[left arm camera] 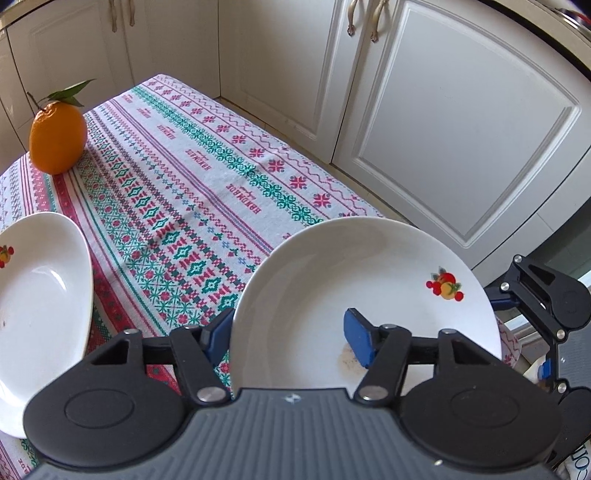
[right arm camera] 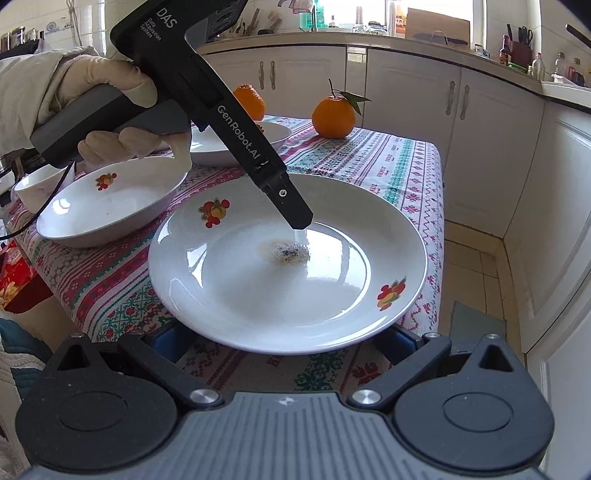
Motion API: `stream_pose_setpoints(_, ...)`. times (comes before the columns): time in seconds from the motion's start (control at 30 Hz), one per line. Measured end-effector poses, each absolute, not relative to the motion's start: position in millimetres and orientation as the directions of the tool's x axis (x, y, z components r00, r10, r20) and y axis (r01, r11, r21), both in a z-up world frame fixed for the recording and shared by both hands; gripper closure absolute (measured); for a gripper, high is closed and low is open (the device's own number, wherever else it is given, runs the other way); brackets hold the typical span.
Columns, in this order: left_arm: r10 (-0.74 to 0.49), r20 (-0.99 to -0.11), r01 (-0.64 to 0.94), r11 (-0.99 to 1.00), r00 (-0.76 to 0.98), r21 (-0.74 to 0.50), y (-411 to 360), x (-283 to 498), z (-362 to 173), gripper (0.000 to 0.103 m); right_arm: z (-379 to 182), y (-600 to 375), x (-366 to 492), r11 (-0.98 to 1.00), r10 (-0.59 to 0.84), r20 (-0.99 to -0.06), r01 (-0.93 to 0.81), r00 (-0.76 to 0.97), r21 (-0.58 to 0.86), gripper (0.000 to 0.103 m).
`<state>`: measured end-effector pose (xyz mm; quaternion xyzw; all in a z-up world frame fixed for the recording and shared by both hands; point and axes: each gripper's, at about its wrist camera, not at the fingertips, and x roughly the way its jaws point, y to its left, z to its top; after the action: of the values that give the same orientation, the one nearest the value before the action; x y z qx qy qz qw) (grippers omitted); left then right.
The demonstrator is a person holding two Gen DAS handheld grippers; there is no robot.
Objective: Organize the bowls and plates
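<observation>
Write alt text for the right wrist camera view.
A large white plate with fruit motifs and a small brown stain sits on a patterned tablecloth, the left tongs gripping its far rim. A white bowl and two oranges lie behind.

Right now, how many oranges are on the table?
2: one orange with leaves at the far right corner, another orange behind the far dish, partly hidden by the left tool. More may be hidden.

A home kitchen: cream cabinet doors (right arm camera: 406, 110) fill the upper frame, a cluttered counter (right arm camera: 369, 35) runs along the top, and a patterned tablecloth (left arm camera: 177, 192) covers the table.
</observation>
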<state>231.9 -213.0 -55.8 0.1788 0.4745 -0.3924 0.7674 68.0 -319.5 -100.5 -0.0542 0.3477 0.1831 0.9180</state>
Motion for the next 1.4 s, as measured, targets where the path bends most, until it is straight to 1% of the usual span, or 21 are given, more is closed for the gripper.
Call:
stream_pose_setpoints(0.2,-0.434,-0.872,0.779,0.618,0.227,-0.106,-214,233,-56,0.042,-99,-317,70,0.928,0.292,-0.671,-0.371,0.682,0.026,0.0)
stream_pose_setpoints(0.4,-0.462,-0.857,0.779,0.615,0.229,-0.123,-210,235,-49,0.042,-96,-317,73,0.929,0.286,-0.681,-0.368,0.674,0.027,0.0)
stream_pose_setpoints(0.73,-0.48,-0.833,0.762,0.637,0.273,-0.117,-211,258,-37,0.042,-83,-320,99,0.916,0.268,-0.678,-0.398,0.685,-0.04,0.0)
stream_pose_setpoints(0.83,-0.477,-0.832,0.752,0.649,0.284,-0.116,-212,271,-39,0.042,-82,-322,111,0.911,0.265,-0.678,-0.409,0.686,-0.057,0.0)
stream_pose_setpoints(1.03,-0.471,-0.827,0.736,0.669,0.307,-0.108,-214,292,-46,0.042,-86,-328,137,0.908,0.279,-0.682,-0.417,0.676,-0.042,0.0)
stream_pose_setpoints(1.2,-0.459,-0.825,0.732,0.676,0.331,-0.082,-219,304,-51,0.042,-92,-327,154,0.911,0.269,-0.686,-0.41,0.675,-0.046,0.0)
stream_pose_setpoints(1.4,-0.459,-0.819,0.722,0.687,0.345,-0.081,-224,317,-55,0.042,-98,-331,166,0.918,0.26,-0.693,-0.395,0.672,-0.038,0.0)
